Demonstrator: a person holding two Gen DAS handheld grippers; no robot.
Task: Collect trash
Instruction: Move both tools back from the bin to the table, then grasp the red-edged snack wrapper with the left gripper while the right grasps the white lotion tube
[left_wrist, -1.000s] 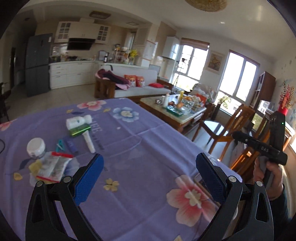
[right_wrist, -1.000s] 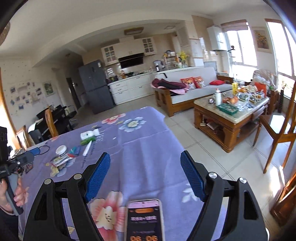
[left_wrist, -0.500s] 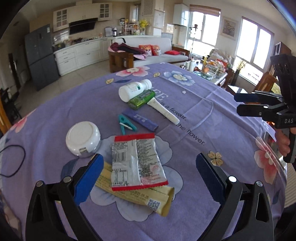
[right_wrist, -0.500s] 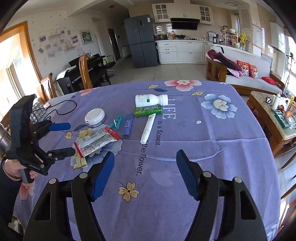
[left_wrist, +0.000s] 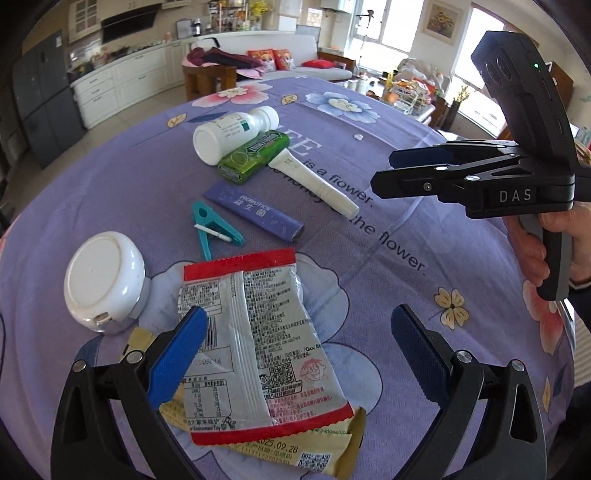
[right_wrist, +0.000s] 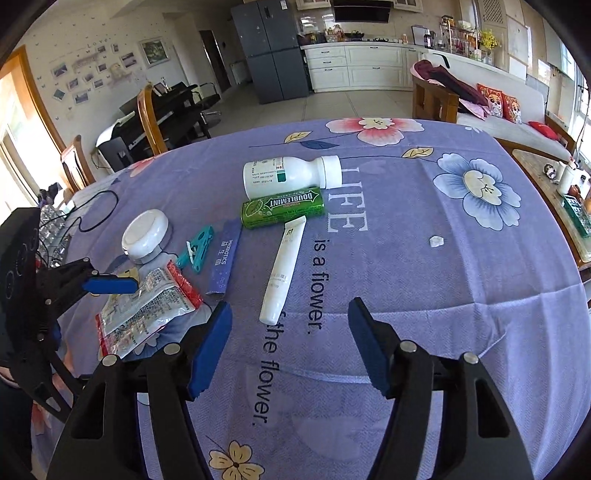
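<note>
The left gripper (left_wrist: 295, 354) now sits much closer to the snack wrapper (left_wrist: 258, 332), and the right gripper (right_wrist: 290, 347) is closer to the white tube (right_wrist: 282, 273).

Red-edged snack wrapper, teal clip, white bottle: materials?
Snack wrapper: looks like thin glossy plastic film, given its creases, glare and crimped red ends. Clip: likely hard moulded plastic, with even teal colour and a slight sheen. Bottle: apparently opaque white plastic, smooth, with a printed label.

A purple floral tablecloth (right_wrist: 424, 258) covers the table, carrying a white bottle (right_wrist: 288, 175), green gum pack (right_wrist: 282, 208), white tube (right_wrist: 282, 273), purple sachet (right_wrist: 225, 262), teal clip (right_wrist: 195, 253), round white container (right_wrist: 145, 232) and snack wrappers (right_wrist: 147, 306) at left.
</note>
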